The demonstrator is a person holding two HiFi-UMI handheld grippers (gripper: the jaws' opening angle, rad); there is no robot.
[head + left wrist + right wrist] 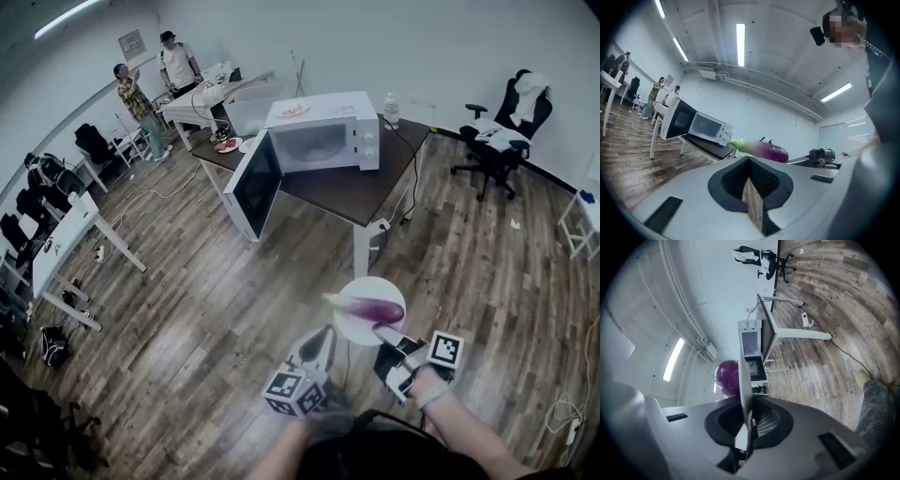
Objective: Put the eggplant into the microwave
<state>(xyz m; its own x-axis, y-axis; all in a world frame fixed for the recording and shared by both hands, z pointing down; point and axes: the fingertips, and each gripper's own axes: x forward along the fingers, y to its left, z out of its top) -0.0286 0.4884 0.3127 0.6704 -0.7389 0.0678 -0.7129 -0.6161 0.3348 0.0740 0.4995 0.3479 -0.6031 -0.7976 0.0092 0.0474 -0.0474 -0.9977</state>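
Note:
A purple eggplant (370, 309) with a green stem lies on a round white plate (361, 289). My right gripper (386, 335) is shut on the plate's near rim and holds it level above the wooden floor. In the right gripper view the plate (745, 380) shows edge-on between the jaws, with the eggplant (726, 378) to its left. My left gripper (322, 339) hangs beside the plate, shut and holding nothing. From the left gripper view the eggplant (764, 150) shows past the closed jaws. The white microwave (323, 136) stands on a dark table (347, 192) ahead, its door (253, 187) swung open to the left.
Two people (155, 80) stand at the back left near a white desk. A water bottle (391, 110) stands on the table by the microwave, and a small plate (293, 110) lies on top of it. An office chair (511, 122) is at the back right, white desks (66, 244) at the left.

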